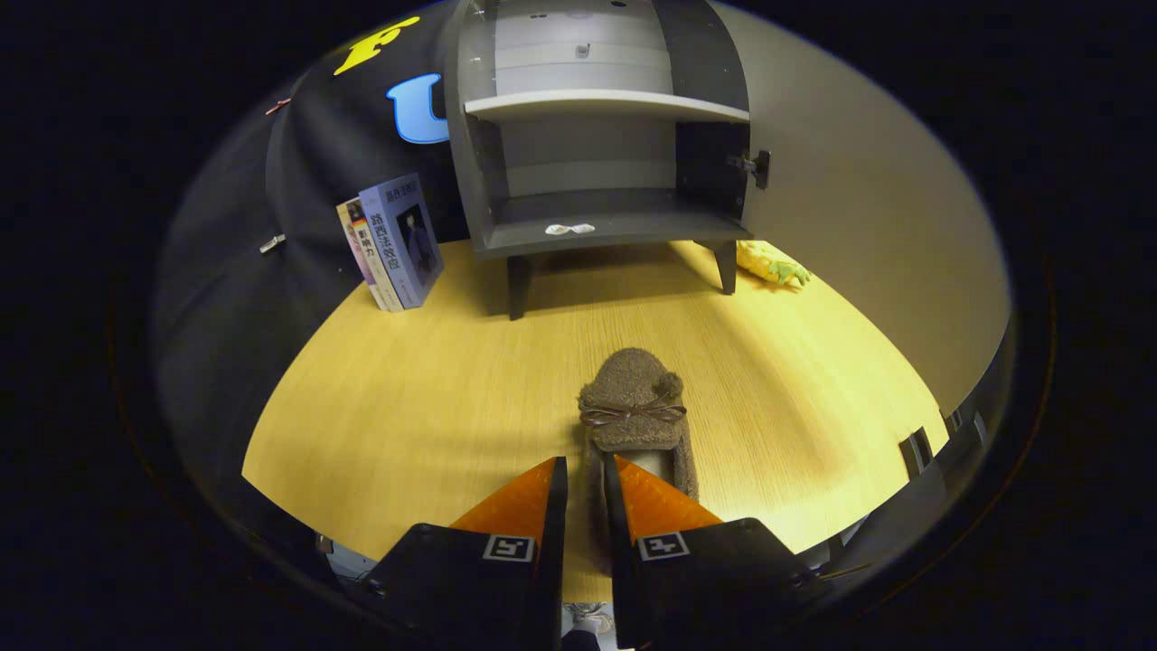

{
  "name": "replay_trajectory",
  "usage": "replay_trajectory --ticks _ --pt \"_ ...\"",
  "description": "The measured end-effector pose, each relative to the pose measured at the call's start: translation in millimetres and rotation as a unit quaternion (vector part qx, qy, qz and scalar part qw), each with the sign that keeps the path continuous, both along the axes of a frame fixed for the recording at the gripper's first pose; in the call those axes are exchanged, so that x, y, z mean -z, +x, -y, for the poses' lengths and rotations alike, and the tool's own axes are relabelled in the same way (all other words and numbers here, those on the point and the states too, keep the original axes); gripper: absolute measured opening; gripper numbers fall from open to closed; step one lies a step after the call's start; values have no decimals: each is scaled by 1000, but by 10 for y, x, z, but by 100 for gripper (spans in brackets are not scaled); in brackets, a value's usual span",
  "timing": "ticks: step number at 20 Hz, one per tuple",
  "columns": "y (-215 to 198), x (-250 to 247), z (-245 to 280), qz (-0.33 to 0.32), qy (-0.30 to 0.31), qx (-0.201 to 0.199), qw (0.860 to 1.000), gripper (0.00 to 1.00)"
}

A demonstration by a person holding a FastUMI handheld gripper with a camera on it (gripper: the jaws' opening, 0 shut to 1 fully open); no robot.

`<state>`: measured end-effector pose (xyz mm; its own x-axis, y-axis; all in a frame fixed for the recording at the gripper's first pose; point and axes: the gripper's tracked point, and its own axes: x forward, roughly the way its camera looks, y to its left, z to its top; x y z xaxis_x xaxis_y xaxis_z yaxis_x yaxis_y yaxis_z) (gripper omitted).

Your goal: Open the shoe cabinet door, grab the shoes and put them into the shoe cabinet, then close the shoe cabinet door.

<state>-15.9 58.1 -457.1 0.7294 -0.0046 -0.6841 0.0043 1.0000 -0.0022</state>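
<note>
Gripping the heel rim of the brown slipper (637, 407) with my jaws (586, 479) nearly closed on it; it sits on the counter (407, 407) just ahead of me. Shoe cabinet (601, 127) stands far, door (868, 208) already swung open right. Remaining, I judge: carry slipper in, close door.

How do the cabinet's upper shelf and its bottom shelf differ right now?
The upper shelf is light grey; the bottom shelf is dark. The upper shelf looks bare, while the bottom one carries a small white item near its front edge. Both sit exposed, door open. The tongs are closed on the brown slipper's heel edge.
</note>
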Motion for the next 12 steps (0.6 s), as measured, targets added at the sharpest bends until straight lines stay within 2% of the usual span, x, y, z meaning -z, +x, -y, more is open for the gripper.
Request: replay_trajectory --ticks 6,12 --pt "99 435 21 -33 -2 10 999 27" --pt "404 560 35 -26 -11 12 1000 27"
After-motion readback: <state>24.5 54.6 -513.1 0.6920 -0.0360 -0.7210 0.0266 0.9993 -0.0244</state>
